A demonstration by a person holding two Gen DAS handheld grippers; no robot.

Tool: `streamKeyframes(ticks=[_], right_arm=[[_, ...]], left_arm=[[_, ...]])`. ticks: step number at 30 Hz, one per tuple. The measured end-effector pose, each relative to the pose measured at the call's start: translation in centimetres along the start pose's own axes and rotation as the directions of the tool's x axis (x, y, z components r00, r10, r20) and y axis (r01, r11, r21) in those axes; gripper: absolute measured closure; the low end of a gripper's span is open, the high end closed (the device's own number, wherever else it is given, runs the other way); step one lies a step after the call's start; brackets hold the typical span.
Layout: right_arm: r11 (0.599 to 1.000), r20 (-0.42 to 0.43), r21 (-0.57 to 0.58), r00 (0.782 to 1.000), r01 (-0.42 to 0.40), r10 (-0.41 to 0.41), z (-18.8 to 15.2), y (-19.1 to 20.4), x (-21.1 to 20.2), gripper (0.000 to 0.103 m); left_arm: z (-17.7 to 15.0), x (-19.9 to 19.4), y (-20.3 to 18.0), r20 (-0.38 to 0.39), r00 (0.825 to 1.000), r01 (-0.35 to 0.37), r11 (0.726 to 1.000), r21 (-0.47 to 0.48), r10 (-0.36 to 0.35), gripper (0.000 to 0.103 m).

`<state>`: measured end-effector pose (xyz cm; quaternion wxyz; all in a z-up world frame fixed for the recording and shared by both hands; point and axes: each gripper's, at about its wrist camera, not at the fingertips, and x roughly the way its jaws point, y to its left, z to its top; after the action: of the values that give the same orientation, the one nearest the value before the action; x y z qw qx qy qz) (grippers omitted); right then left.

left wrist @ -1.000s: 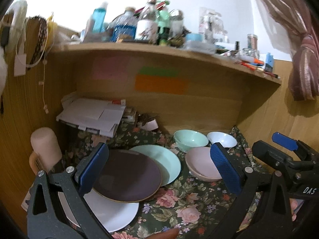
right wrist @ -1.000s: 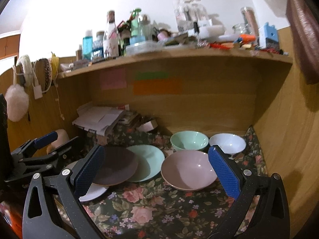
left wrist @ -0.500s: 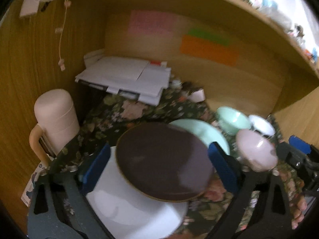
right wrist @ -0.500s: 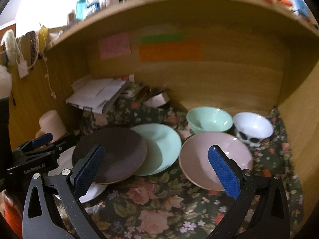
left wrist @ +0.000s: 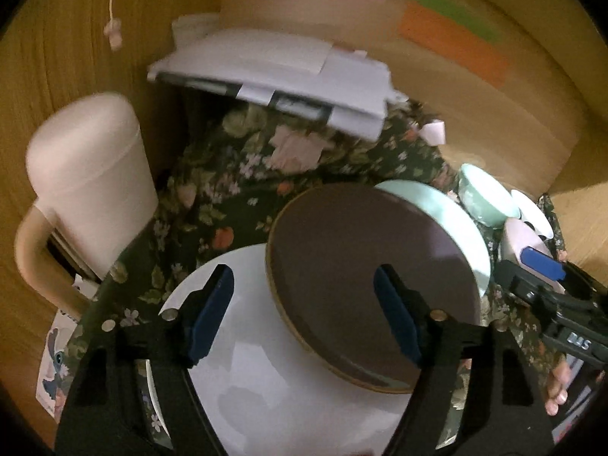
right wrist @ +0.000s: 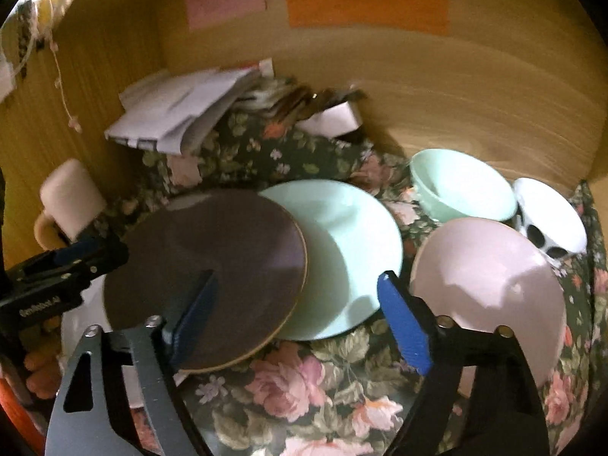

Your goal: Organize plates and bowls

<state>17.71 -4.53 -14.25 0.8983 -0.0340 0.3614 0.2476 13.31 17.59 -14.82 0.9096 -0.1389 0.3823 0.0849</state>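
Mug (left wrist: 89, 186) in pale cream stands at the far left, against the wooden side wall, on the flowered cloth (right wrist: 300, 383) that covers the worktop. Behind it a stack of white papers (left wrist: 281, 72) lies near the back wall. The left gripper (left wrist: 304, 317) hangs with its jaws spread and holding nothing, above the white plate (left wrist: 266, 376) and the dark brown plate (left wrist: 364, 277). The brown plate lies partly on the white one and also overlaps the mint plate (right wrist: 349, 250) to its right. The right gripper (right wrist: 300, 323) is also released, one blue pad over the brown plate and the other close to the pink bowl (right wrist: 490, 281). Behind the pink bowl stand the mint bowl (right wrist: 463, 190) and, further right, the white bowl (right wrist: 551, 216) with dark spots on its side.
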Motion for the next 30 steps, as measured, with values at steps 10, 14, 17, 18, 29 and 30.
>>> streamKeyframes(ticks=[10,14,17,18,29,30], right_arm=[[0.999,-0.088,-0.036,0.996,-0.002,-0.001,0.6,-0.1,4.8,0.046],[0.999,-0.109,-0.036,0.994,0.001,-0.005,0.8,-0.3,6.0,0.054],[1.000,-0.132,-0.015,0.991,-0.017,0.015,0.9,-0.6,6.8,0.063],[1.000,-0.138,-0.009,0.990,-0.020,0.019,0.9,-0.7,7.1,0.063],[0.995,-0.158,0.054,0.983,-0.082,0.090,1.1,-1.7,8.0,0.065],[0.995,-0.160,0.055,0.983,-0.087,0.094,1.1,-1.7,8.1,0.065]], left_arm=[[-0.3,2.0,1.0,-0.072,0.997,0.017,0.999,0.030,-0.015,0.031],[-0.4,2.6,1.2,-0.109,0.994,0.033,0.999,0.019,-0.030,0.032],[-0.5,2.9,1.3,-0.123,0.992,0.032,0.999,0.018,-0.030,0.038],[-0.5,3.0,1.3,-0.129,0.991,0.036,0.999,0.016,-0.034,0.041],[-0.6,3.0,0.9,-0.140,0.987,0.081,0.997,-0.002,-0.080,0.054],[-0.6,3.0,0.9,-0.140,0.986,0.086,0.996,-0.002,-0.085,0.054]])
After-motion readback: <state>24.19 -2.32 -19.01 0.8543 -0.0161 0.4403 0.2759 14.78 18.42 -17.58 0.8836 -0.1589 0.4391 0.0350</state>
